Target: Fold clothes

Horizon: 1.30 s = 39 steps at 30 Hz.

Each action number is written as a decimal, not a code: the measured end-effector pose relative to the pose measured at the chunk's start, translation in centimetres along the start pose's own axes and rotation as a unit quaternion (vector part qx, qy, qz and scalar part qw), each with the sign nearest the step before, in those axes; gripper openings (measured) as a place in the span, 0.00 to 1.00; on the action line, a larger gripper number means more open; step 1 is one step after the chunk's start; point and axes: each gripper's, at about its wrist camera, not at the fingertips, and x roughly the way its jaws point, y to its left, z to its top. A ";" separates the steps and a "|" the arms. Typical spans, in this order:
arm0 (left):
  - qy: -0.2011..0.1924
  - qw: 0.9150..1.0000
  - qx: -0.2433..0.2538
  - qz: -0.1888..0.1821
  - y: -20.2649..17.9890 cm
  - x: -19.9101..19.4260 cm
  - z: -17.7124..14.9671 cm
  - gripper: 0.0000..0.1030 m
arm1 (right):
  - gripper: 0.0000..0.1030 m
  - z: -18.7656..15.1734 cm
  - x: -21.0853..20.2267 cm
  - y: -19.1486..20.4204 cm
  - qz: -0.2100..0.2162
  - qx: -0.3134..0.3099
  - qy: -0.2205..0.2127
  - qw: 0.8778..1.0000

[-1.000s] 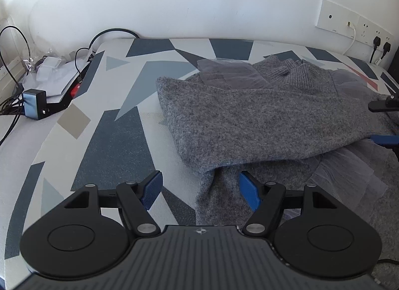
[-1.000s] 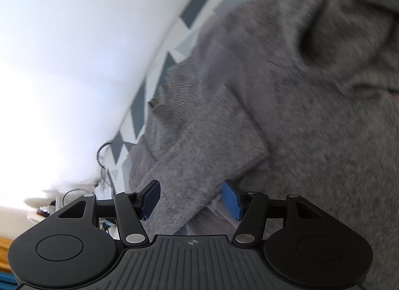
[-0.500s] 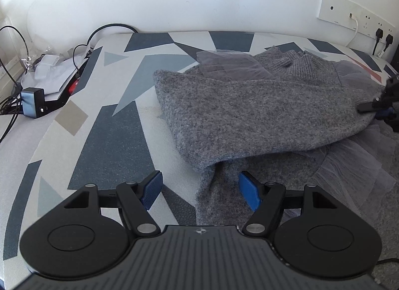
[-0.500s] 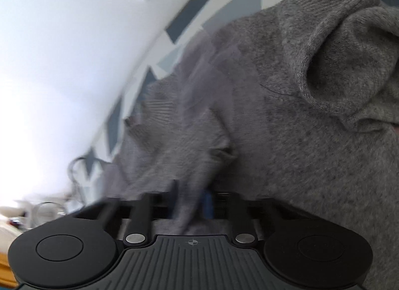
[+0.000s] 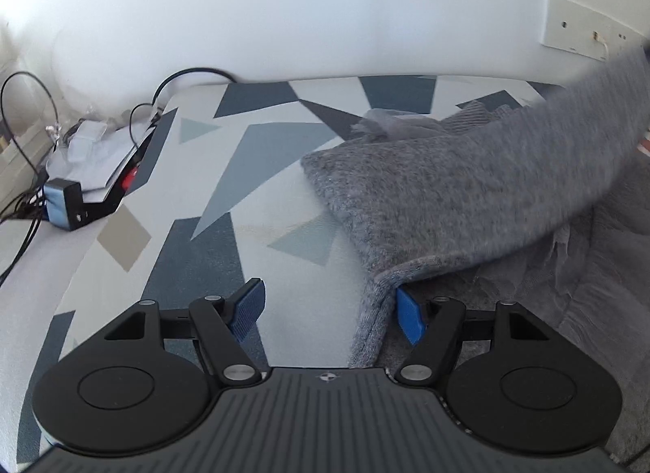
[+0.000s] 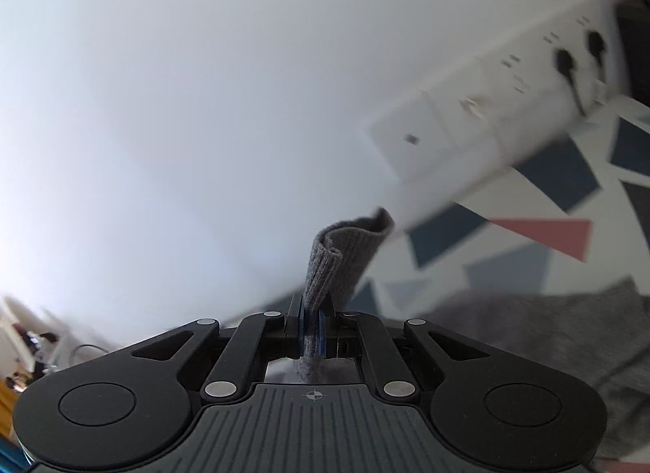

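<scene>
Right gripper point(image 6: 310, 330): jaws clenched on the ribbed cuff point(image 6: 337, 261) of a grey knitted sweater point(image 5: 467, 188), which stands up out of the pinch against the white wall. Left gripper point(image 5: 329, 312): jaws released and spread wide, low over the bed point(image 5: 211, 172), with the sweater's near edge lying between the two blue pads and touching the right-hand one.

The sweater lies heaped on the patterned bedcover. In the left wrist view its sleeve point(image 5: 589, 115) rises as a taut, blurred band toward the upper right — lifted clear of the body of the garment. A paler, sheer grey cloth point(image 5: 390, 121) shows behind and under the knit.

Technique, as judged from this pose: the sleeve is being carried by its cuff. To lay it well, keep the pinch on the rib, hold the band level so the knit does not stretch, and steady the body with the free gripper so the heap does not drag along the cover. Whether the sleeve is going across the body or being drawn out flat cannot be settled here.

Containers — none is in view. At the bed's far left corner lie cables point(image 5: 24, 107) and a small black-and-blue box point(image 5: 63, 205); its contents cannot be seen.
</scene>
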 end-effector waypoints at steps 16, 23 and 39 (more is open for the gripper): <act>0.001 1.000 -0.027 0.005 2.4 -0.1 -0.7 0.72 | 0.08 -6.2 3.0 -6.9 -0.134 -0.011 0.098 0.986; 0.004 0.999 -0.035 0.012 2.3 0.0 -0.9 0.76 | 0.19 -6.2 2.4 -7.0 -0.171 -0.042 0.090 0.980; 0.032 0.998 -0.058 0.001 3.5 -2.1 -1.4 0.79 | 0.09 -7.6 2.1 -6.5 -0.200 -0.113 0.103 0.968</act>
